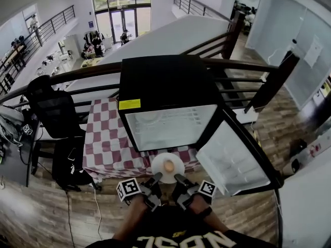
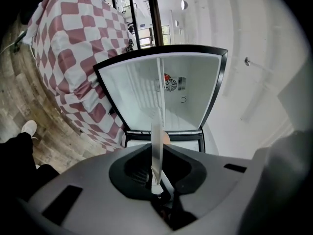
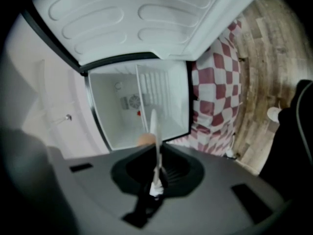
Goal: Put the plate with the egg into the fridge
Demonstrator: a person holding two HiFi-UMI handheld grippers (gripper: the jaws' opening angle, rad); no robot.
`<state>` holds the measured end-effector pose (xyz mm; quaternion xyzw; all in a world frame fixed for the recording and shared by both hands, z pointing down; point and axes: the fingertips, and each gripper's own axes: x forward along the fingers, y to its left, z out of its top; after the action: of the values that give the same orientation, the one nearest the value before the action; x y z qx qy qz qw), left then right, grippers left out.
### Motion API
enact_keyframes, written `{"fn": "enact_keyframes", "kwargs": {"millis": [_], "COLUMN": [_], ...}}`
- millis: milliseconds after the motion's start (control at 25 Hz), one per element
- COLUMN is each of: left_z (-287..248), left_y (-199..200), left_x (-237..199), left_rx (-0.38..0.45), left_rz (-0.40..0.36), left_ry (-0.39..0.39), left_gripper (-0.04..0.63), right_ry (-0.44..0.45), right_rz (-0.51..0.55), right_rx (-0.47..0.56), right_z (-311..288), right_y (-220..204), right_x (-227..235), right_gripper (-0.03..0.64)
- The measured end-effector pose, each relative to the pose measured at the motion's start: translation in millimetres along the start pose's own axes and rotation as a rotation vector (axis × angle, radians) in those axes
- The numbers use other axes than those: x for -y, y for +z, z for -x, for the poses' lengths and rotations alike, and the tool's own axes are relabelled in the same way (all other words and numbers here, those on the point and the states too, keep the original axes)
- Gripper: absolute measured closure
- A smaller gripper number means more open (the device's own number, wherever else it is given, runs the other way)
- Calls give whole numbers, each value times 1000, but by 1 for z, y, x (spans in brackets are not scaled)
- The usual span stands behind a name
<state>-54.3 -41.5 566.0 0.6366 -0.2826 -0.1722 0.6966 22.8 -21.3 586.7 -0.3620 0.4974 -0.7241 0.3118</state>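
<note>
A white plate (image 1: 168,167) with a brown egg (image 1: 169,165) on it hangs in front of the open black fridge (image 1: 168,97). My left gripper (image 1: 155,179) is shut on the plate's near left rim and my right gripper (image 1: 179,179) is shut on its near right rim. In the left gripper view the plate (image 2: 157,146) shows edge-on between the jaws, with a bit of the egg (image 2: 166,137) behind it. The right gripper view also has the plate (image 3: 155,146) edge-on, the egg (image 3: 145,139) to its left. The fridge's white inside (image 1: 173,125) faces me.
The fridge door (image 1: 232,156) swings open to the right. A red-and-white checked cloth (image 1: 106,138) covers the table under the fridge. A black chair (image 1: 54,110) and a bag (image 1: 70,164) stand to the left. A dark railing (image 1: 243,66) runs behind.
</note>
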Motion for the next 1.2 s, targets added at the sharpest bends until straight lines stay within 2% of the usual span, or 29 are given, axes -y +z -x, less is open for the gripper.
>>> {"fn": "enact_keyframes", "kwargs": {"millis": [120, 400, 560, 720, 800, 1080, 1200], "left_z": [2, -2, -15, -31, -38, -44, -48], "left_y": [16, 37, 38, 42, 39, 46, 47], "left_x": [-9, -10, -23, -41, -45, -73, -86], "left_rx": [-8, -23, -54, -73, -64, -22, -41], "left_rz": [-10, 22, 3, -64, -50, 4, -24], "left_ry": [3, -63, -26, 12, 18, 62, 88], "left_gripper": [538, 537, 538, 538, 538, 538, 538], "right_ry": [-11, 5, -39, -88, -106, -150, -159], "right_rz": [25, 43, 68, 128, 156, 158, 151], "right_rx": [-5, 5, 4, 0, -5, -42, -43], "right_z": [-17, -40, -44, -49, -48, -61, -65], "right_y": [-3, -1, 11, 25, 32, 41, 46], "right_x": [7, 8, 18, 29, 34, 54, 66], "right_gripper": [586, 586, 586, 586, 586, 586, 586]}}
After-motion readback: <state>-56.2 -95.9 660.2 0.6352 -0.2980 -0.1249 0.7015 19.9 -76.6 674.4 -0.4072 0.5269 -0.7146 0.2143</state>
